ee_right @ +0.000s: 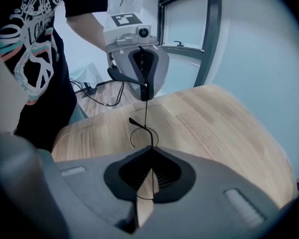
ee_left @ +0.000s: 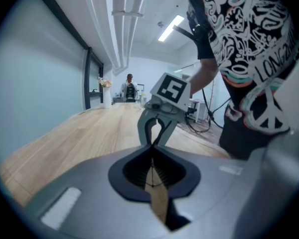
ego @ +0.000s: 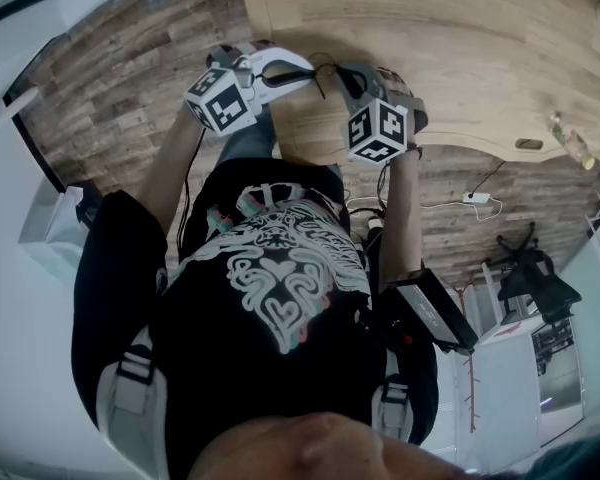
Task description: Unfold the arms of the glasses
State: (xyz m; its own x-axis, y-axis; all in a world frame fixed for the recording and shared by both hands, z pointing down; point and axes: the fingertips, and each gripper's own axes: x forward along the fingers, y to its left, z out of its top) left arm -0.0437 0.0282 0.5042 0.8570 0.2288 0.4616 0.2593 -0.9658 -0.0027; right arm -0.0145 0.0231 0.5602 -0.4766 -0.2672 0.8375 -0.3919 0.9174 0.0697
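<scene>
Thin black wire-framed glasses [ee_right: 141, 135] hang in the air between my two grippers, above the edge of the wooden table [ee_right: 209, 123]. In the right gripper view one round lens rim shows just past my right gripper [ee_right: 150, 151], which is shut on the frame. A thin arm [ee_right: 146, 101] runs straight on to my left gripper [ee_right: 145, 86], shut on its far end. In the left gripper view my left gripper [ee_left: 152, 151] faces the right gripper [ee_left: 154, 141], tip to tip. From the head view the glasses [ego: 325, 71] are a faint dark line between both grippers.
The light wooden table [ego: 430, 38] stretches ahead, with a small object [ego: 529, 144] by its right edge. Cables and a power strip [ego: 477, 198] lie on the plank floor. A black chair [ego: 535, 268] stands at the right. A person's torso is close behind both grippers.
</scene>
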